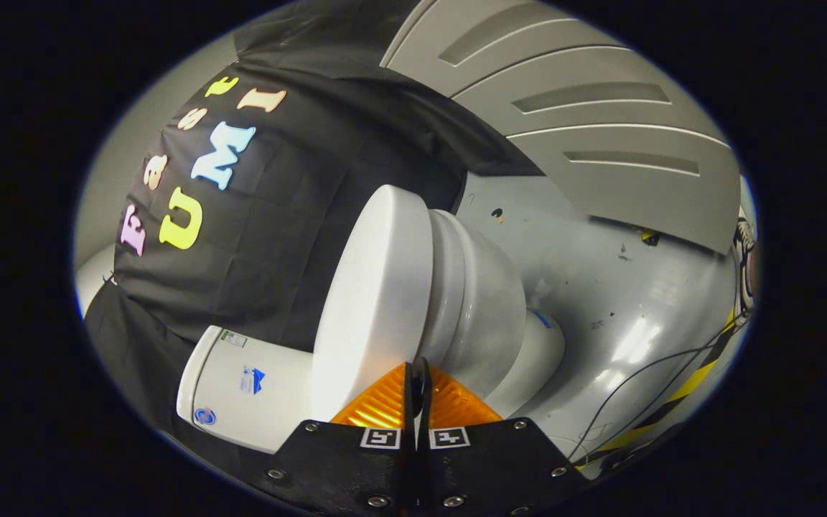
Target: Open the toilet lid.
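Note:
The view is rolled on its side. A white toilet lies just ahead of the fingers: its lid (374,287) rests flat on the seat and bowl (485,309), and the tank (248,388) stands behind the lid, against the black cloth. My gripper (418,370) is shut, its fingers pressed together with nothing seen between them. The tips sit right at the lid's rim, by the seam between lid and seat. Whether they touch the rim is hidden by the fingers themselves.
The grey floor (622,301) spreads beyond the bowl, with thin black cables (643,373) and a yellow-and-black tape strip (693,380) on it. A grey panelled wall (600,136) stands past the floor, and the black cloth wall (277,215) hangs behind the tank.

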A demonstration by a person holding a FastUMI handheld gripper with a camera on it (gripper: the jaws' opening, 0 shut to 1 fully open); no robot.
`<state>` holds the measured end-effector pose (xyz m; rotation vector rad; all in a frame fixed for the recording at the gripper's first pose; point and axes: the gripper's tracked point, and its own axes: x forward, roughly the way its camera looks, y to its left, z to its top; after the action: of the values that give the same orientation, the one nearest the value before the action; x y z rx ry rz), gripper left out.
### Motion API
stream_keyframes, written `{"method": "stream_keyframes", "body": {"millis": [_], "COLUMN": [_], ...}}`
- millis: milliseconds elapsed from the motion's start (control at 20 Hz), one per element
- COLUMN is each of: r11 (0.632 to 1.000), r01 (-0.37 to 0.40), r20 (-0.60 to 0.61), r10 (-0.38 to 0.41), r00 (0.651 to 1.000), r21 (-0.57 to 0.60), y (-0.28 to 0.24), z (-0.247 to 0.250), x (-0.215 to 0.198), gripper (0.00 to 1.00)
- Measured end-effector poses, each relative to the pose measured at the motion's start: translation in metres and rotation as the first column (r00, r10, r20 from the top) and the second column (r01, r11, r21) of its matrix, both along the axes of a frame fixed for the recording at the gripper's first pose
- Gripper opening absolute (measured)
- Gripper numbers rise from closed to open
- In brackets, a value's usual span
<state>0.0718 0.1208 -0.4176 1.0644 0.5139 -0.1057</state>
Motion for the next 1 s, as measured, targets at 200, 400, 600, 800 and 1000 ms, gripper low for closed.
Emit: {"method": "stream_keyframes", "body": {"millis": [200,400,600,800,1000], "r11": [0.999,0.995,0.982,0.960,0.933], "r01": [-0.005,-0.014,-0.031,-0.035,-0.028], "r20": [0.010,0.036,0.063,0.085,0.116], "r10": [0.005,0.018,0.043,0.061,0.075], "r00": [1.000,0.999,0.997,0.995,0.990], "r21": [-0.037,-0.097,-0.189,-0.279,-0.358], "y": [0.001,0.002,0.004,0.007,0.016], "z": [0.012,0.027,0.044,0.061,0.084], "x": [-0.001,0.000,0.001,0.000,0.001], "gripper": [0.01,0.00,0.00,0.01,0.00]}}
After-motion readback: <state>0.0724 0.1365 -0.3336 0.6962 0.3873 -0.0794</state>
